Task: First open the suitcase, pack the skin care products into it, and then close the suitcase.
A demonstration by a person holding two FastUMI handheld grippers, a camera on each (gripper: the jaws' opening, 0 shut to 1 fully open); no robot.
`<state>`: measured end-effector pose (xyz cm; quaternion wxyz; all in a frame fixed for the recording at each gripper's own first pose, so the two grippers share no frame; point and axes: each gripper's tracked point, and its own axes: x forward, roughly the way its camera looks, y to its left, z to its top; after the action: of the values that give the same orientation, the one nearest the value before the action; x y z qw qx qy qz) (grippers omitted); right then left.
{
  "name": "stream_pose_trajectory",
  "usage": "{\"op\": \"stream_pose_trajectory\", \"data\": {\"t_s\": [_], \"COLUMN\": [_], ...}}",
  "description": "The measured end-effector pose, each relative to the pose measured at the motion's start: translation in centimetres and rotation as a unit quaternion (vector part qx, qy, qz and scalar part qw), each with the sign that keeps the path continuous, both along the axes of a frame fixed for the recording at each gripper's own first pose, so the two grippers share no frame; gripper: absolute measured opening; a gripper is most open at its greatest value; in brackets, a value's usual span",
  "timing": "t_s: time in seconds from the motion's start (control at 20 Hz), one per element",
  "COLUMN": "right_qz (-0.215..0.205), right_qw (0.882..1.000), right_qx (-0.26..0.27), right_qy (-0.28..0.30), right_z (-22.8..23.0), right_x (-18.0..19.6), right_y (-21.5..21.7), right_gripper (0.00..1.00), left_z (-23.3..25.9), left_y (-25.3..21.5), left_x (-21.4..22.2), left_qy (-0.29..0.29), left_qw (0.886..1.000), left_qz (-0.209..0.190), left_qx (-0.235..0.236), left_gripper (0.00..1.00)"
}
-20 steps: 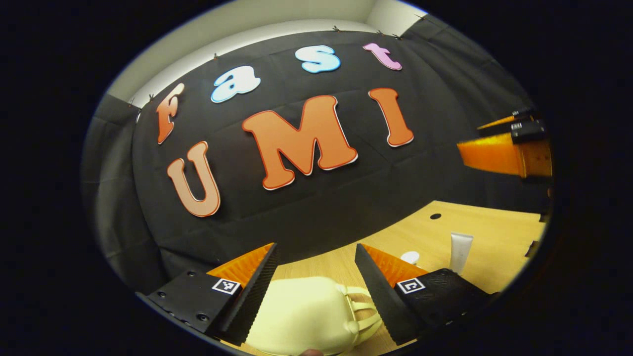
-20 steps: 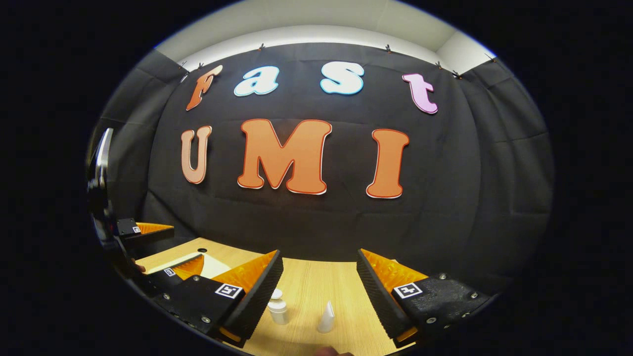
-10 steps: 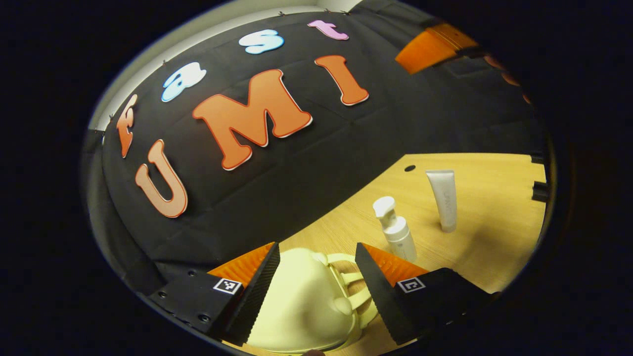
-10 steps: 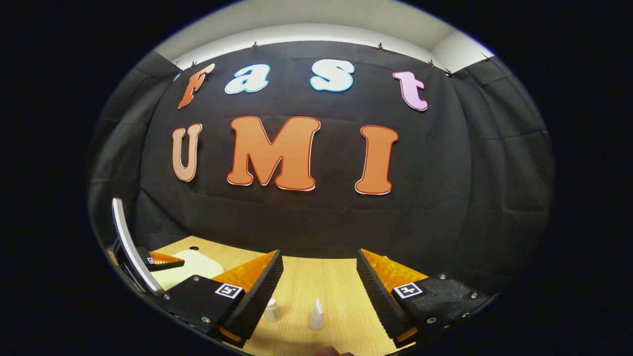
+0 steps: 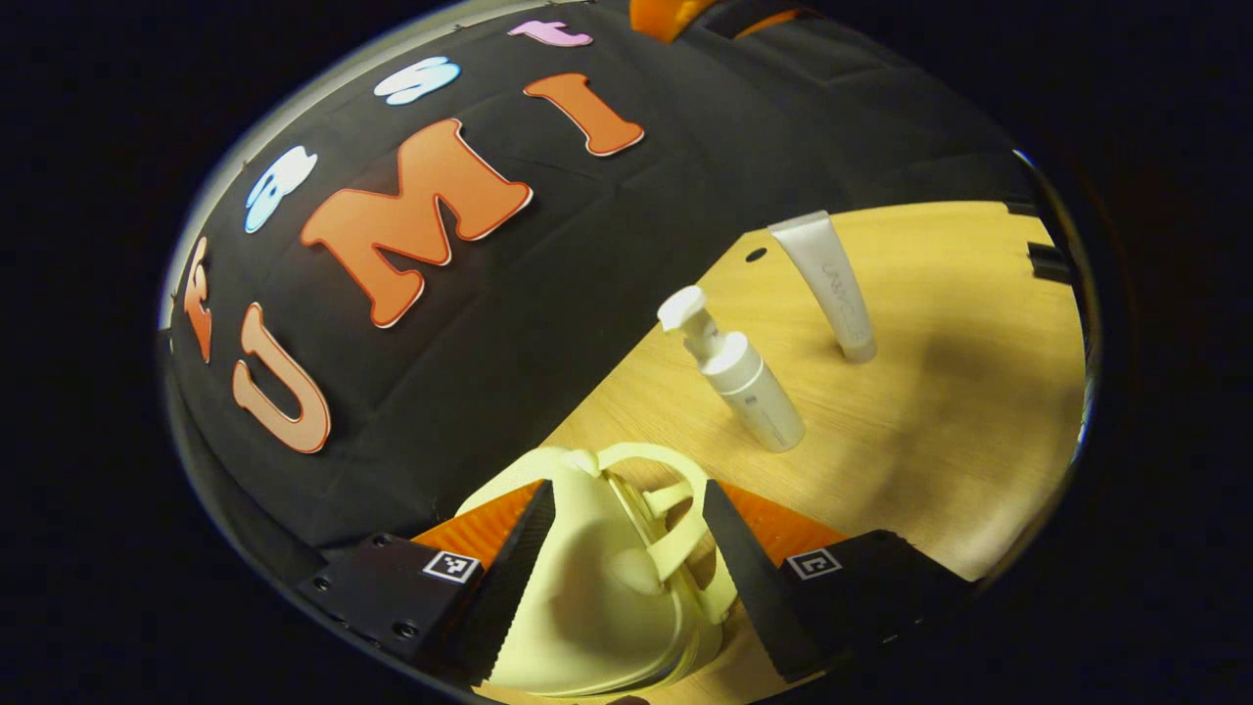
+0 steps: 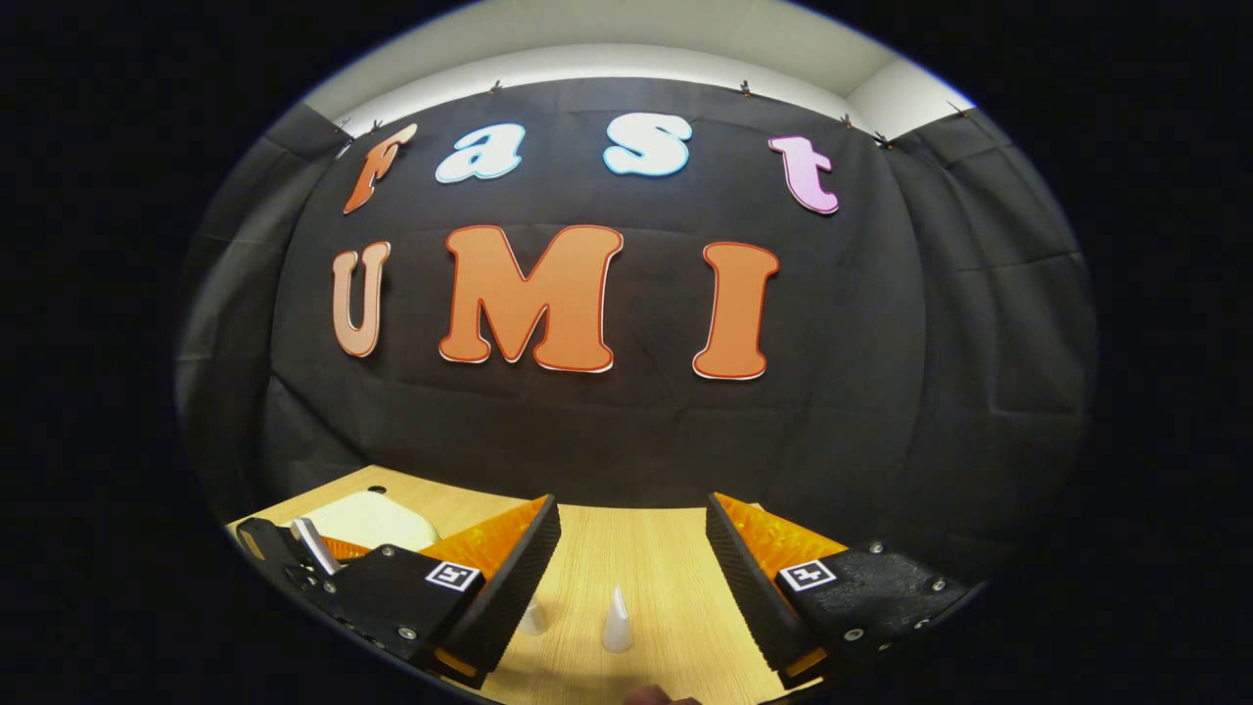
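Suitcase [image 5: 587,607]: small, pale yellow, rigid shell, judged light and smooth; lies closed on bench [image 5: 940,431], near left. Best grip judged at handle [image 5: 675,534], between the two fingers. Left tool [image 5: 626,578]: spread wide, straddling shell and handle, tilted down, not seen pressing. Pump bottle [image 5: 749,387] and tube [image 5: 832,284]: upright, farther right. Right tool [image 6: 631,578]: spread, level, aimed at far wall, holding nothing.

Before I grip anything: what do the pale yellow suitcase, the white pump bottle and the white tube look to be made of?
Pale yellow suitcase: likely hard moulded plastic, matte, with smooth rounded corners and a moulded handle. White pump bottle: probably rigid plastic, satin, with a soft highlight. White tube: looks like soft squeezable plastic, flattened at its upper end, standing on its cap. All rest on the light wooden table.
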<state>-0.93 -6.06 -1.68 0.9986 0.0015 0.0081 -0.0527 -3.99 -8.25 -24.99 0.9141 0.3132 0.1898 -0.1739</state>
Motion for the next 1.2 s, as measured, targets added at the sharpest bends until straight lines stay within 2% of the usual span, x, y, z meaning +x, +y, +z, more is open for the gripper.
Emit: {"op": "stream_pose_trajectory", "data": {"t_s": [0.05,0.3,0.35,0.5,0.55,0.6,0.7,0.9,1.05,1.2], "right_qz": [-0.001,-0.002,-0.001,0.0,0.002,0.003,0.004,0.007,0.009,0.012], "right_qw": [1.0,1.0,1.0,1.0,1.0,1.0,1.0,1.0,1.0,1.0], "right_qx": [0.0,0.0,0.001,0.002,0.001,-0.001,-0.004,-0.005,-0.008,-0.011], "right_qy": [0.001,0.003,0.004,0.006,0.005,0.005,0.006,0.01,0.014,0.013], "right_z": [0.0,-0.3,-0.3,-0.5,-0.4,-0.3,-0.5,-0.8,-1.0,-0.9], "right_x": [0.0,0.0,0.1,0.1,0.1,0.1,0.1,0.3,0.5,1.0], "right_y": [-0.2,-0.4,-0.4,-0.2,-0.1,0.2,0.4,0.9,1.4,2.2], "right_gripper": [0.95,0.95,0.95,0.95,0.95,0.95,0.95,0.95,0.95,0.95], "left_z": [-0.6,-3.3,-3.8,-3.9,-4.2,-4.1,-4.2,-1.0,2.1,5.7], "left_y": [0.0,-0.1,0.0,-0.1,-0.2,-0.5,0.1,0.7,2.7,5.4], "left_x": [0.0,0.2,0.2,0.7,0.9,1.3,1.4,1.7,2.5,3.1], "left_qy": [0.002,0.013,0.014,0.008,0.006,-0.003,-0.007,-0.011,-0.017,-0.024], "left_qw": [1.0,0.997,0.995,0.991,0.99,0.989,0.988,0.995,0.999,0.998], "left_qz": [-0.006,-0.029,-0.031,-0.043,-0.05,-0.052,-0.047,-0.02,0.02,0.059], "left_qx": [0.012,0.075,0.09,0.123,0.132,0.136,0.149,0.102,0.038,-0.019], "left_gripper": [0.98,0.86,0.86,0.64,0.61,0.52,0.24,0.05,0.05,0.04]}}
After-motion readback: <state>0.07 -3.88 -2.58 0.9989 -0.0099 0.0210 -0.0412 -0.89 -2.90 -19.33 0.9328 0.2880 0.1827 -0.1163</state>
